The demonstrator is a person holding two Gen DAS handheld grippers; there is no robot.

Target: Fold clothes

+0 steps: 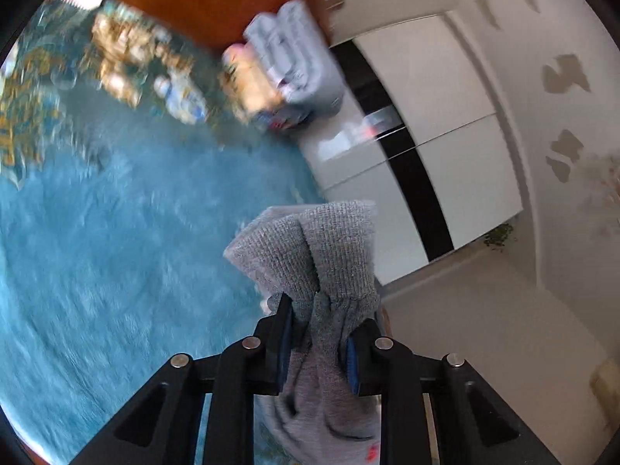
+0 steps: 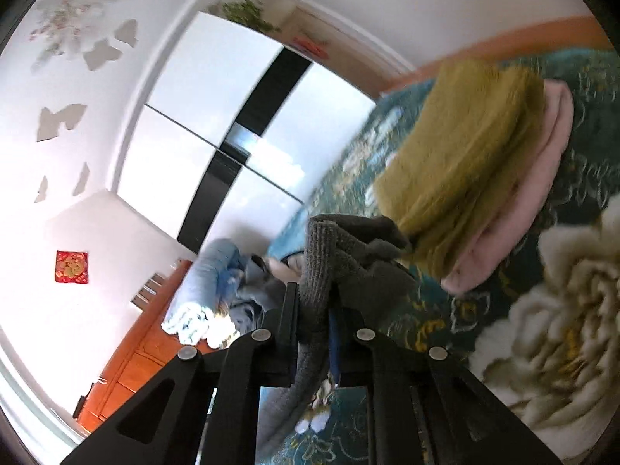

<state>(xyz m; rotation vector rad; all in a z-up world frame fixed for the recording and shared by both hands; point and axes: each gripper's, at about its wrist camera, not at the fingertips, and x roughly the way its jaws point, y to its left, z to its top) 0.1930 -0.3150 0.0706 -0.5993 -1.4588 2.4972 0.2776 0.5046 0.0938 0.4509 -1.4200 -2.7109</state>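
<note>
A grey knitted garment (image 1: pixel 310 255) is bunched between the blue pads of my left gripper (image 1: pixel 323 323), which is shut on it; its ribbed edge fans out above the fingers and the rest hangs below. In the right wrist view another ribbed part of the grey garment (image 2: pixel 321 267) is pinched in my right gripper (image 2: pixel 316 302), also shut on it. Both grippers hold the cloth up off the bed with the blue-green flowered cover (image 1: pixel 116 232).
A folded stack, mustard on pink (image 2: pixel 476 162), lies on the flowered bed cover (image 2: pixel 542 329). A heap of light blue and peach clothes (image 1: pixel 283 69) sits by the orange wooden headboard (image 1: pixel 201 0). White wardrobe doors with a black stripe (image 1: pixel 445 155) stand beyond the bed.
</note>
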